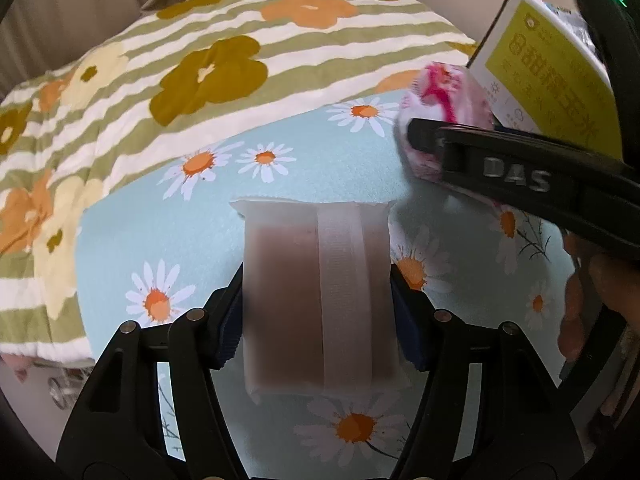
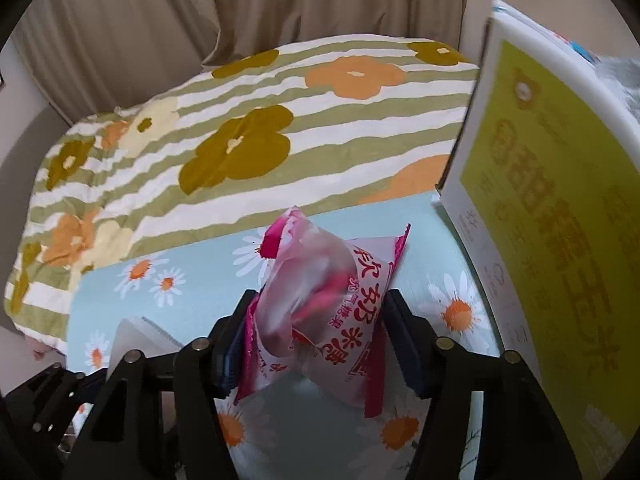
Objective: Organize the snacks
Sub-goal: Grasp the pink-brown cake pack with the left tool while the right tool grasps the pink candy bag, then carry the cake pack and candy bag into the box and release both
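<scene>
My left gripper [image 1: 316,312] is shut on a frosted white packet with a brown bar inside [image 1: 316,296], held above the daisy-print blue cloth [image 1: 192,232]. My right gripper [image 2: 316,328] is shut on a pink and white candy packet [image 2: 324,300] with red Chinese lettering. In the left wrist view the right gripper's black finger [image 1: 520,168] reaches in from the right, with the pink packet [image 1: 444,96] behind it. A corner of the frosted packet [image 2: 132,336] and part of the left gripper show at the lower left of the right wrist view.
A white and yellow-green box with Chinese text [image 2: 552,208] stands upright at the right, close to the pink packet; it also shows in the left wrist view [image 1: 548,64]. A green-striped flowered quilt [image 2: 224,144] lies behind the blue cloth. Beige curtains hang at the back.
</scene>
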Motion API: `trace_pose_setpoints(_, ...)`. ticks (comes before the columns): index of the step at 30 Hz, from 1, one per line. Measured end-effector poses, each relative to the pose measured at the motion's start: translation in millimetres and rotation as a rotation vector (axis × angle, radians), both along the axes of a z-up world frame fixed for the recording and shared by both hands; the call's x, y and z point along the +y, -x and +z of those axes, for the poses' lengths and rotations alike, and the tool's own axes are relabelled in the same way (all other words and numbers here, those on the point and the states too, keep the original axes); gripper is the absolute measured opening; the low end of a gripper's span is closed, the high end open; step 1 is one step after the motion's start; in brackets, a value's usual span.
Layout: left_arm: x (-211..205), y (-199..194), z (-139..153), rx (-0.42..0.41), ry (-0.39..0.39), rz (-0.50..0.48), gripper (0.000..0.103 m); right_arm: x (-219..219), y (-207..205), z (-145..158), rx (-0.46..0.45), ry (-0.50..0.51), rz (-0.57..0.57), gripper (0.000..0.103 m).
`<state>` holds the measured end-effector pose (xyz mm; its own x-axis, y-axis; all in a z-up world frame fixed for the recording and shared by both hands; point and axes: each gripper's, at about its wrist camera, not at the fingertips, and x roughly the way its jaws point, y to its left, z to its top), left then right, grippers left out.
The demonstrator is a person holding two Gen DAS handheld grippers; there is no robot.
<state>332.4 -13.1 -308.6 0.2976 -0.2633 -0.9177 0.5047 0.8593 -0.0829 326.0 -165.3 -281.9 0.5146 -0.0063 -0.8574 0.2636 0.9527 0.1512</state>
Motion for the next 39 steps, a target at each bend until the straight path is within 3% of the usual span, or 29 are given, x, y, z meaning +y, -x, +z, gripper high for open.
trace_pose_setpoints(8,16.5,10.9,39.0,-0.048,0.055,0.035,0.06,8.4,23.8,39.6,-0.071,-0.011,0.034,0.053)
trace_pose_setpoints(15,13.8,29.3,116.5,-0.138,0.119,0.044,0.06,5.4,62.2,126.0,-0.225,0.025,0.086,0.053)
trace_pose_setpoints(22,-26.4,54.5,182.4,-0.222,0.168,0.033,0.06,-47.2,115.0,193.7,-0.327,0.025,0.105,0.053)
trace_pose_setpoints(31,-129.0,108.2,216.5,-0.232,0.248,0.046,0.06,-160.7,172.0,224.0,-0.339,0.037,0.105,0.053)
trace_pose_setpoints(39,-221.2,142.8,206.7,-0.189,0.276,0.044,0.06,-242.5,199.8,207.8,-0.292,0.011,0.104,0.053)
